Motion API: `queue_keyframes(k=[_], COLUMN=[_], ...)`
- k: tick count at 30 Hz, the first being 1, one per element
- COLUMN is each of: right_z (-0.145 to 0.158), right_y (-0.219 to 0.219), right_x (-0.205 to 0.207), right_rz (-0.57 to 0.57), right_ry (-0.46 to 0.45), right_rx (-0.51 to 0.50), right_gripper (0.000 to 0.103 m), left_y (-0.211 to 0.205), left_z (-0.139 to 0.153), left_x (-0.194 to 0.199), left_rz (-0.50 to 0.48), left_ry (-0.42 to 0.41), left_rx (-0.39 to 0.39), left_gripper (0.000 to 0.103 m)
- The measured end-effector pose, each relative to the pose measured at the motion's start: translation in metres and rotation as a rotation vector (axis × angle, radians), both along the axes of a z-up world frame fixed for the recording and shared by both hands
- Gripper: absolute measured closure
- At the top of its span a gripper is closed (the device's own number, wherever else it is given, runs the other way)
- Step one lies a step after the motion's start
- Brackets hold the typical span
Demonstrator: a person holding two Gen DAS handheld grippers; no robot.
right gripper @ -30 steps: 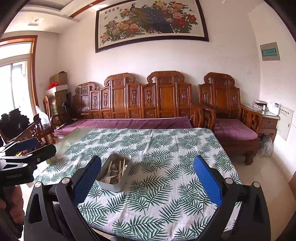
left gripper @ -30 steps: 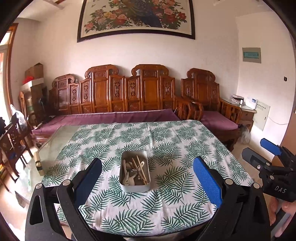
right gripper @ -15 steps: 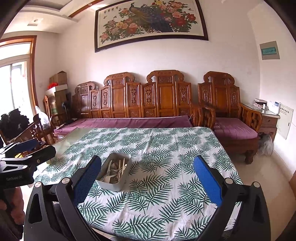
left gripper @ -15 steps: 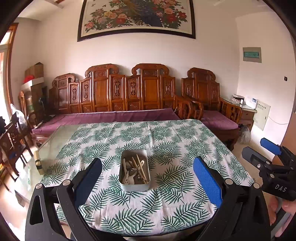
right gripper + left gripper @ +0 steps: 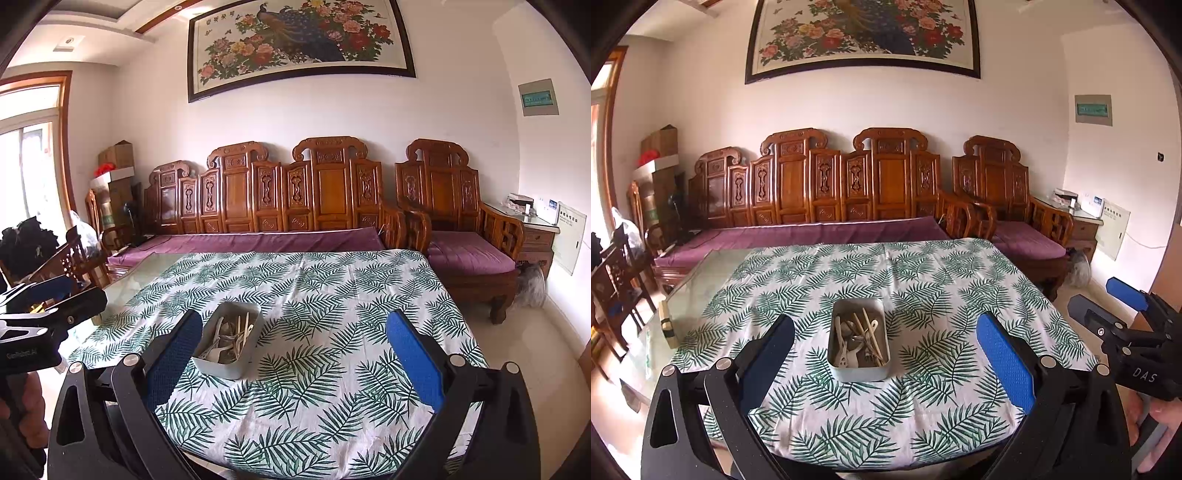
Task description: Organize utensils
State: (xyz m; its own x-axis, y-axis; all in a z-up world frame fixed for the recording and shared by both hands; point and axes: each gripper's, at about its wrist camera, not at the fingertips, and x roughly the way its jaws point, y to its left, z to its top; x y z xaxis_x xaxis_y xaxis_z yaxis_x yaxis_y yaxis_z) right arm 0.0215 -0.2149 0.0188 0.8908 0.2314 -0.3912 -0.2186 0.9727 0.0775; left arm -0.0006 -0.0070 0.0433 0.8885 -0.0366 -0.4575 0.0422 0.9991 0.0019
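Left and right wrist views, both facing the far wall. Your left gripper hangs above the near edge of the table, its blue-padded fingers spread wide and grasping nothing. Your right gripper hangs at about the same height a little to the right, its jaws likewise released and empty. Each gripper shows at the side of the other's view, gripped by a hand.

The white rectangular tin with rounded corners sits on the white tablecloth printed with green fern leaves, in the near half of the table and roughly midway between its left and right edges. In the left wrist view the tin lies between the two fingers and beyond them, touching neither; its long axis runs near to far. In the right wrist view it stands just beyond the left finger, its long axis slanting from near left to far right.

Inside the tin lies a loose heap of utensils: pale wooden chopsticks laid mostly along the long axis, tips toward the far end, over white spoon-like pieces whose exact kind cannot be told.

A strip of bare glass tabletop shows left of the cloth. A carved wooden bench with purple cushions stands beyond the table.
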Motion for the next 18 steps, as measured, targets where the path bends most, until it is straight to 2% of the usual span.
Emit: queue_keyframes(k=[18], right_z=[-0.0010], right_y=[0.0000], right_x=[0.0004], right_rz=[0.000], right_ry=[0.001], right_rx=[0.001], right_gripper=[0.003], left_y=[-0.0019], left_z=[0.0012], left_x=[-0.0069], left_rz=[-0.008], left_ry=[-0.018], left_rx=[0.001], left_gripper=[0.008])
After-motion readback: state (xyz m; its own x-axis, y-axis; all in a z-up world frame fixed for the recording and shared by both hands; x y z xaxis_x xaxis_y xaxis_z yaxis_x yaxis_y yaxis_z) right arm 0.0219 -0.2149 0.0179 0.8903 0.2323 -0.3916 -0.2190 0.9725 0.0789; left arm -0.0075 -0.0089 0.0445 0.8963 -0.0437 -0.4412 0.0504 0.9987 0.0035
